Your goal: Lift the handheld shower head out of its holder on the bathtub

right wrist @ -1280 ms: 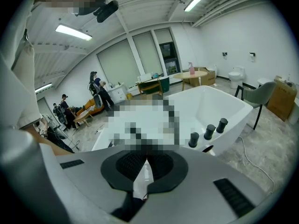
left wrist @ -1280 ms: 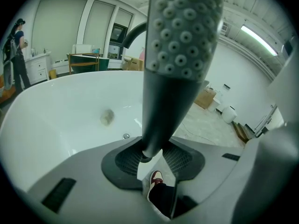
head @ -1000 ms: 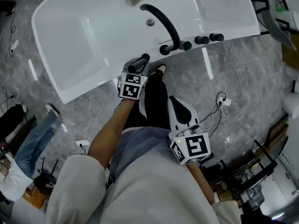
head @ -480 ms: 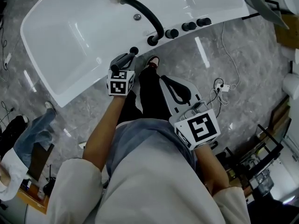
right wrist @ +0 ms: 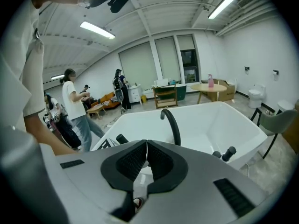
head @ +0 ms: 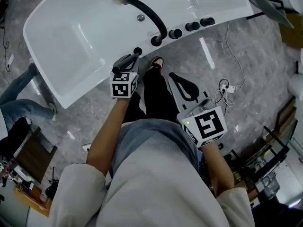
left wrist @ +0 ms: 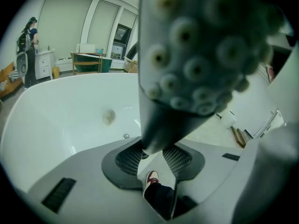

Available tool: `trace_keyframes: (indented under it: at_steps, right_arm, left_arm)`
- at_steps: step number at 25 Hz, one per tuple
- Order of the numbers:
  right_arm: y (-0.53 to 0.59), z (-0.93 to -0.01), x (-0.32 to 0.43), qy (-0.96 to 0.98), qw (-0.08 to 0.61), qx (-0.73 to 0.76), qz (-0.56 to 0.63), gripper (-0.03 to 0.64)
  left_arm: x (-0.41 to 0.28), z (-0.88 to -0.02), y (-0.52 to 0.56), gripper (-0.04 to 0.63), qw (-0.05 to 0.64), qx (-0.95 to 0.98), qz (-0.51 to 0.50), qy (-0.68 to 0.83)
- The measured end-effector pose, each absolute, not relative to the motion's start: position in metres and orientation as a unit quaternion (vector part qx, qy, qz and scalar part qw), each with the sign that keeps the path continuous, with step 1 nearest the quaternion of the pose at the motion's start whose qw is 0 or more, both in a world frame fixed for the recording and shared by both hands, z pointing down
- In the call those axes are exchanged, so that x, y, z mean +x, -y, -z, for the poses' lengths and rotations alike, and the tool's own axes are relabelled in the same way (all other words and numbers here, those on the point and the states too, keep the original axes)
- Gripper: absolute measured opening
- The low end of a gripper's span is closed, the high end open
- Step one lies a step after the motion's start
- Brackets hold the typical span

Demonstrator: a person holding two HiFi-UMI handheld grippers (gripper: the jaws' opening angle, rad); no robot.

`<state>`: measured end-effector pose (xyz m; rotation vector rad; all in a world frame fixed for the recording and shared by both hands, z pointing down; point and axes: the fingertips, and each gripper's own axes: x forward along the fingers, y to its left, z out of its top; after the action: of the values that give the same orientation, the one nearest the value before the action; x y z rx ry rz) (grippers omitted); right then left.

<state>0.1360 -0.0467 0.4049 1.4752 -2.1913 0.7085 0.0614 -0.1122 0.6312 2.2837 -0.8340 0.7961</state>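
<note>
The white bathtub [head: 71, 37] fills the top of the head view. The left forearm reaches straight out to the tub's near rim. Its left gripper [head: 125, 69] is pitched downward and clamped on the narrow handle of the handheld shower head [left wrist: 201, 55], which sits just over that rim, beside the round black holder [head: 137, 51] and out of it. The right arm is bent, well short of the tub. The right gripper [right wrist: 146, 160] has its jaws pressed together on nothing.
</note>
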Motion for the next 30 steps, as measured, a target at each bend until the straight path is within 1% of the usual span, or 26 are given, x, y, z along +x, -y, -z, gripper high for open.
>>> trace_keyframes:
  at_steps: [7, 12, 30]
  right_arm:
    - [0.056, -0.398, 0.134, 0.774, 0.188, 0.550, -0.249, 0.020]
    - [0.055, -0.396, 0.128, 0.770, 0.174, 0.559, -0.254, 0.020]
    - [0.053, -0.370, 0.114, 0.756, 0.145, 0.589, -0.244, 0.020]
  left_arm:
    - [0.056, -0.622, 0.117, 0.139, 0.300, 0.850, -0.285, 0.325]
    - [0.051, -0.612, 0.115, 0.138, 0.280, 0.859, -0.290, 0.314]
    - [0.036, -0.566, 0.098, 0.138, 0.280, 0.883, -0.269, 0.264]
